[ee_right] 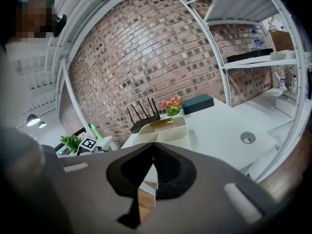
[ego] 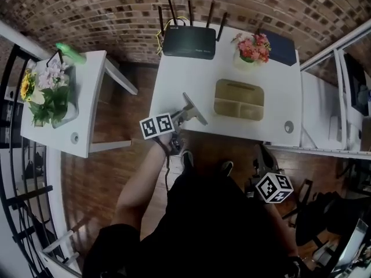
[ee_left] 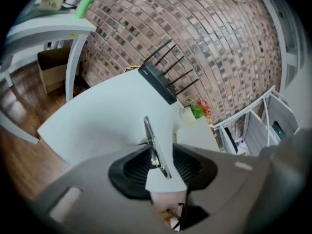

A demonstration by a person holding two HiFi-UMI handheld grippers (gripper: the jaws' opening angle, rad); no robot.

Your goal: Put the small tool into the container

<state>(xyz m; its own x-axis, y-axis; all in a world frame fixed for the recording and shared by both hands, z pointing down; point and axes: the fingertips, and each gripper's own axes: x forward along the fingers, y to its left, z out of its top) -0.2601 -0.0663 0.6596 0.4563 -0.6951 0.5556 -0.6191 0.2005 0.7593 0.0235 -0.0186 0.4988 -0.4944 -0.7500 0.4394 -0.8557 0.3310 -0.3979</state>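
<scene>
A thin metal tool is at the front left edge of the white table. In the left gripper view the tool stands as a narrow blade between the black ribbed pads, with a gap on each side. My left gripper is open around it. The beige container with compartments sits mid-table, to the right of the tool and apart from it. My right gripper is shut and holds nothing. Its marker cube hangs below the table's front edge, over the floor.
At the table's back stand a black router, a pot of pink flowers and a dark box. A side table with plants stands at left. White shelving is at right. The person's feet are under the table's front.
</scene>
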